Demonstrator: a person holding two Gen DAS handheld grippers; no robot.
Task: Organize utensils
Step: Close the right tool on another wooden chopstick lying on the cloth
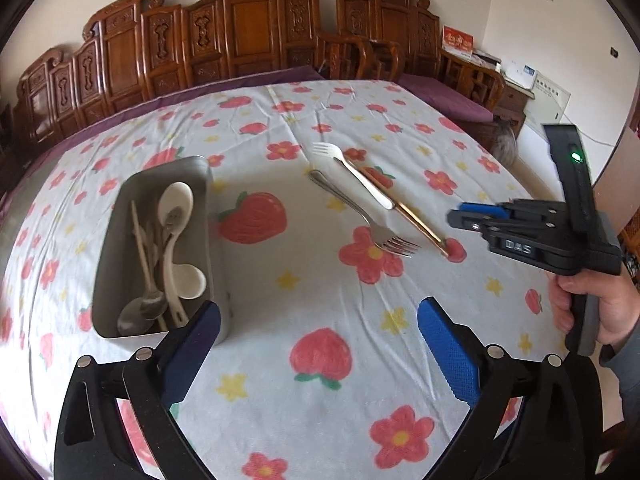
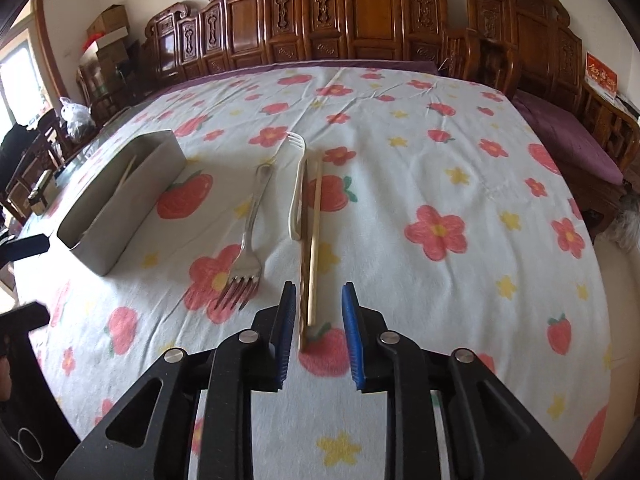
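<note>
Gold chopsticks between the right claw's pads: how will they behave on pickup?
The thin gold chopsticks look stiff and glossy, so likely slippery. The right claw straddles only their near end, so they may droop or pivot. Lying flat on the floral cloth, the pair may separate.

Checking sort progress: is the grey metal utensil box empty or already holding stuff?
Holding stuff. The grey metal utensil box contains white ceramic spoons, metal spoons and a pale chopstick.

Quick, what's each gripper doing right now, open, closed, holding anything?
Left gripper: wide open, empty, beside the metal box.
Right gripper: open, holding nothing, chopsticks' near end between its pads.
</note>
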